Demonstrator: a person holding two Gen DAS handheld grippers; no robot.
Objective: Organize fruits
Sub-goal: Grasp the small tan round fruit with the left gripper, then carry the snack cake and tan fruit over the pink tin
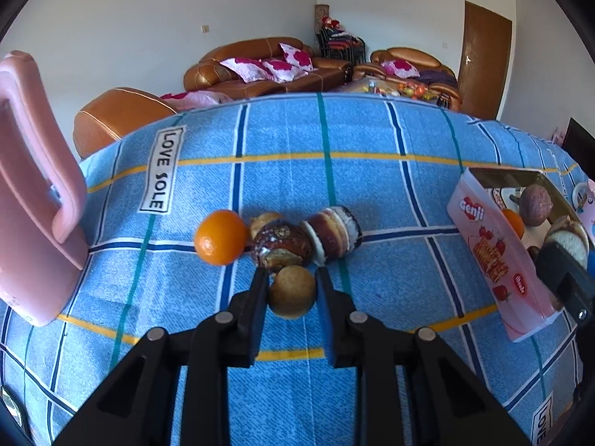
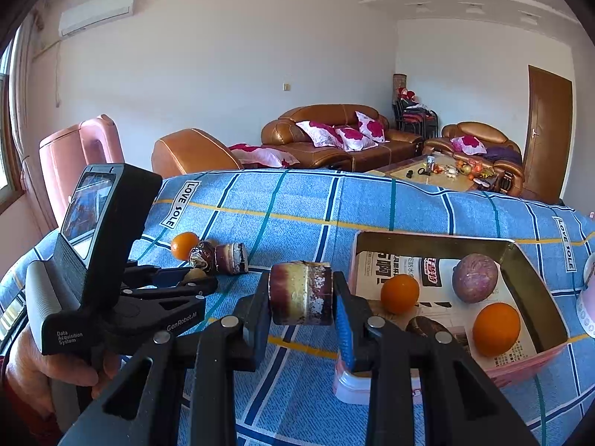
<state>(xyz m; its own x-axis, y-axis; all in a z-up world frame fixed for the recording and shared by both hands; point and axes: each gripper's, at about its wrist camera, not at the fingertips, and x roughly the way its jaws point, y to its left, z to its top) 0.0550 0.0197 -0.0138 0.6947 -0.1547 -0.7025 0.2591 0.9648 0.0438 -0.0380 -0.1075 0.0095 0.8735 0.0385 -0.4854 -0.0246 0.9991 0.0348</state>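
My left gripper is shut on a small tan round fruit resting on the blue checked cloth. Just beyond it lie an orange, a dark brown fruit and a short cane piece. My right gripper is shut on another purple-and-yellow cane piece, held above the cloth left of the open pink box. Inside the box are two oranges, a purple round fruit and a dark fruit partly hidden by my finger.
A pink chair stands at the table's left edge. Brown leather sofas and a low coffee table fill the room behind. A hand holds the left gripper's handle. A pink object sits right of the box.
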